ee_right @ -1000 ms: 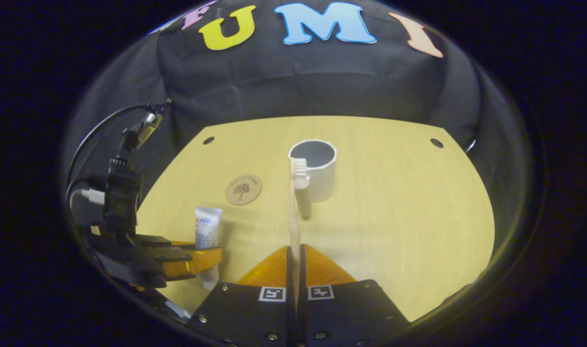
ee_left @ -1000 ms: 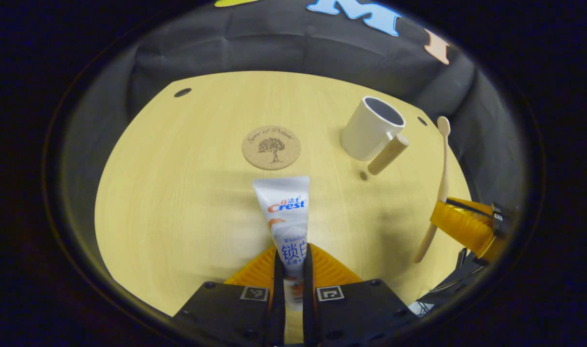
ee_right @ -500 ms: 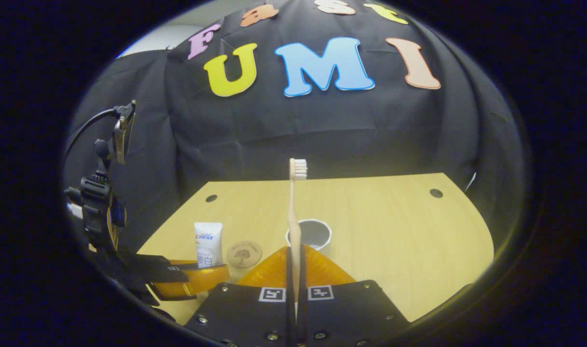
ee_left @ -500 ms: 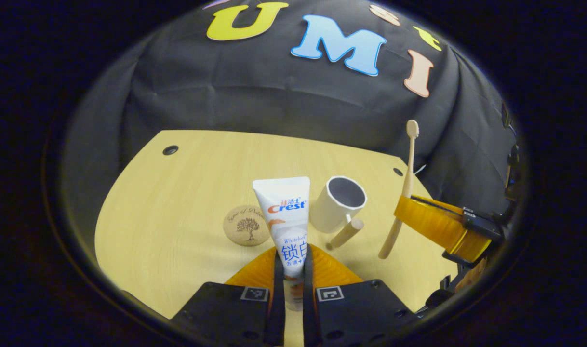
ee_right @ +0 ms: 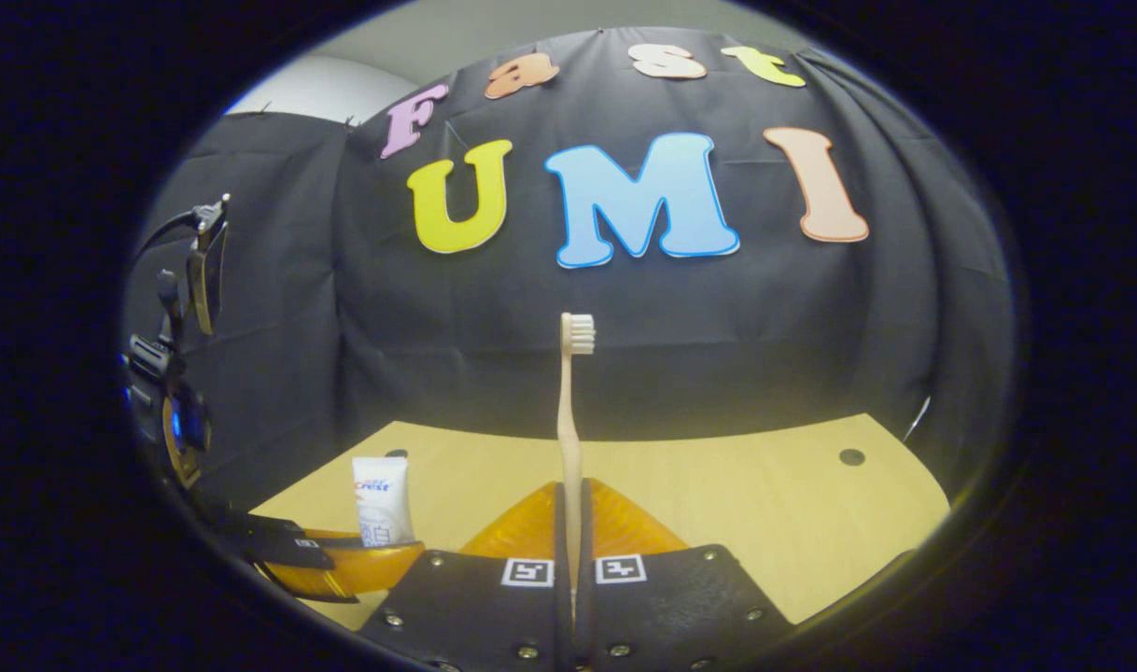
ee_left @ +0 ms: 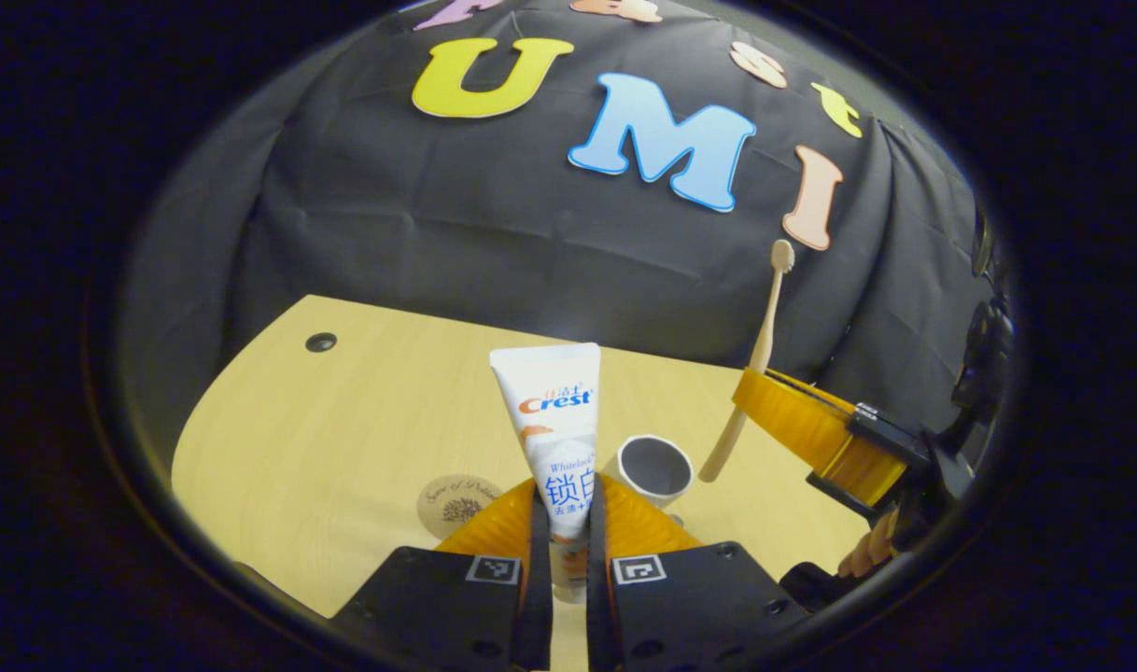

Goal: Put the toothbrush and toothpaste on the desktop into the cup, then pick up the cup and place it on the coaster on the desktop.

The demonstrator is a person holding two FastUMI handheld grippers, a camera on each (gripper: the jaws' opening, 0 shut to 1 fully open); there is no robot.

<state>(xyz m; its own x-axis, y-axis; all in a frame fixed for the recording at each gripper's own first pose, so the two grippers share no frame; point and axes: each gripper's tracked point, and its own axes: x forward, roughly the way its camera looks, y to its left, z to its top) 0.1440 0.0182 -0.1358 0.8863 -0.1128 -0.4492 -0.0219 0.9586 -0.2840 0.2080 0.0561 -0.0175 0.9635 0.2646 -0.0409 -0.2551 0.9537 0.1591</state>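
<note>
Left gripper view: left claw [ee_left: 567, 509] pinches a white, flat-ended toothpaste [ee_left: 552, 420] tube upright above the pale wood-grain table [ee_left: 344, 411]. A round white cup [ee_left: 654, 467] and cork coaster [ee_left: 456, 499] sit below. Right claw [ee_right: 568, 504] grips a slim wooden toothbrush [ee_right: 568, 392], bristles up.

A pale yellow wood-grain desktop [ee_left: 344, 411] with small dark round holes [ee_left: 321, 342] stands against a creased black cloth wall [ee_right: 624, 327], a plain pale wall [ee_right: 531, 37] above.
</note>
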